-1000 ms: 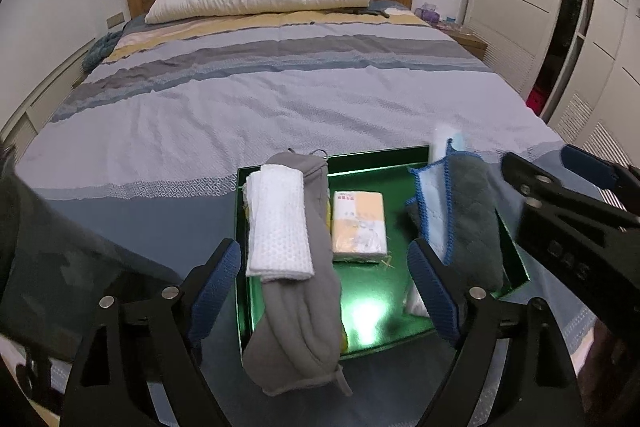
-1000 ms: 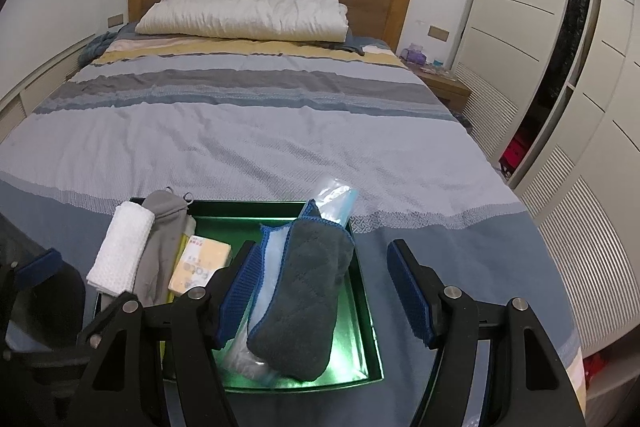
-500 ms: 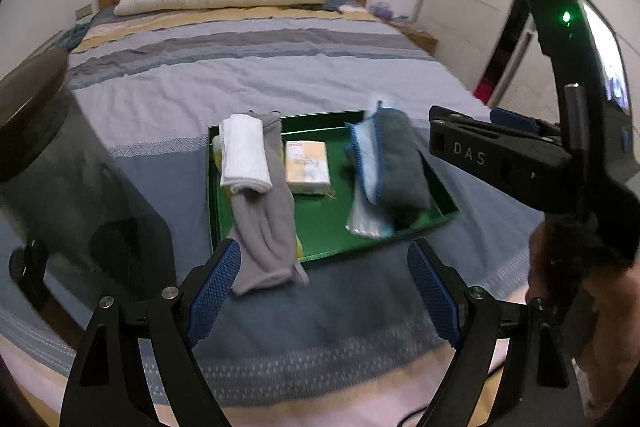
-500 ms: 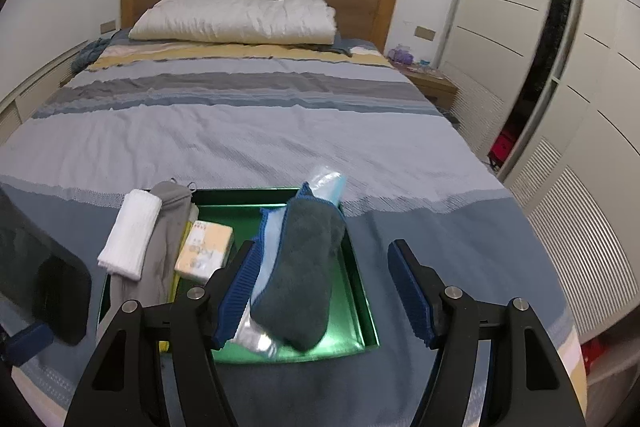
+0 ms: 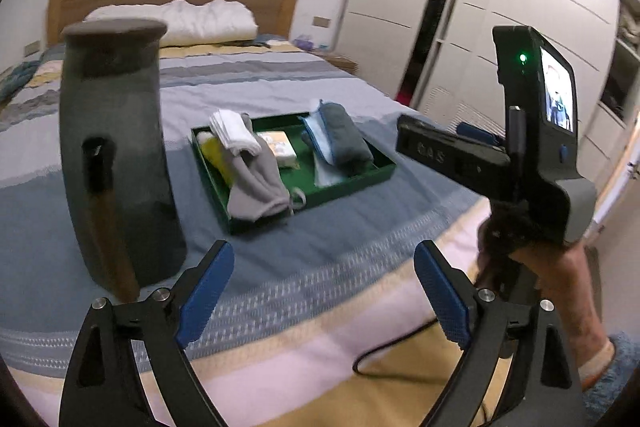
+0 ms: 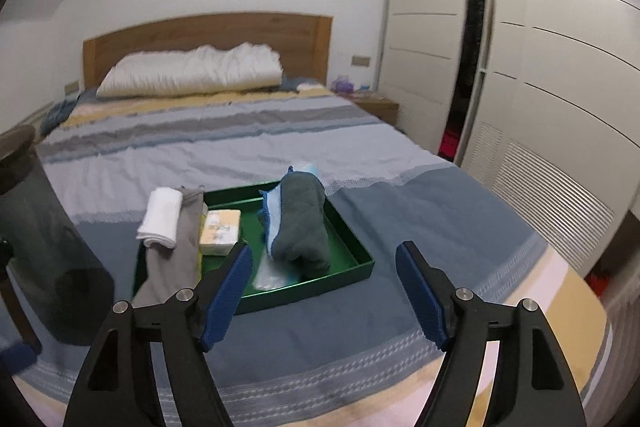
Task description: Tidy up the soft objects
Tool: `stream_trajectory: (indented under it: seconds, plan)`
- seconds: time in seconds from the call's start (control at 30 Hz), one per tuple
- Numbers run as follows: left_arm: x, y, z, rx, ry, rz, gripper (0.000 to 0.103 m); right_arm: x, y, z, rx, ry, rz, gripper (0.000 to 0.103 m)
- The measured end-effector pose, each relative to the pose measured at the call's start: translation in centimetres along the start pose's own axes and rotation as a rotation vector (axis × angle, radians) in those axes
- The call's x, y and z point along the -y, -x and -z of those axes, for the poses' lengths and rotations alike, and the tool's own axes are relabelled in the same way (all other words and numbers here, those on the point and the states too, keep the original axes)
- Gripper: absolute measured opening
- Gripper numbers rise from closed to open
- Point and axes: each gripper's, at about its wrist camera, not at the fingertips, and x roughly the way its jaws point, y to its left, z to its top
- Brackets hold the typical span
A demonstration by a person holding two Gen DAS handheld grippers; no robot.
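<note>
A green tray [image 5: 372,175] [image 6: 352,269] sits on the bed. In it lie a white rolled towel [image 5: 234,133] [image 6: 162,217] on a grey sock [image 5: 260,187] [image 6: 176,263], a yellow tissue pack [image 5: 280,149] [image 6: 220,231], and a dark grey cloth with blue edging [image 5: 344,143] [image 6: 300,219] over a clear plastic packet [image 6: 270,275]. My left gripper [image 5: 322,301] is open and empty, well back from the tray near the foot of the bed. My right gripper [image 6: 324,295] is open and empty, just in front of the tray; its body shows in the left wrist view [image 5: 520,155].
A tall dark grey holder [image 5: 120,155] [image 6: 44,251] stands on the bed left of the tray. A white pillow [image 6: 192,71] lies by the wooden headboard. White wardrobe doors [image 6: 540,67] line the right side. A black cable [image 5: 384,351] hangs at the bed's foot.
Both grippers have pulled back from the tray toward the foot of the bed, staying open. The left view has swung so the dark holder and the right gripper's body now show large.
</note>
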Motion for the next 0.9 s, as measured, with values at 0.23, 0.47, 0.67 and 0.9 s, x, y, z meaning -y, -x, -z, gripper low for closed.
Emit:
stream_trajectory:
  seconds: [0.23, 0.47, 0.67, 0.9]
  plan:
    - [-3.6, 1.7, 2.4, -0.018, 0.056, 0.025, 0.088, -3.6, 2.5, 3.4, 0.052, -0.029, 0.012, 0.075]
    - [-5.0, 5.3, 2.5, -0.042, 0.082, -0.014, 0.088, -4.2, 5.2, 4.3, 0.019, -0.093, -0.008, 0.075]
    - [-3.9, 12.1, 2.1, 0.011, -0.006, -0.113, 0.088, -3.7, 11.9, 2.2, 0.024, -0.101, -0.026, 0.076]
    - [-2.2, 24.6, 3.9, 0.117, -0.075, -0.280, 0.088, -6.5, 24.5, 1.1, 0.074, -0.039, -0.121, 0.079]
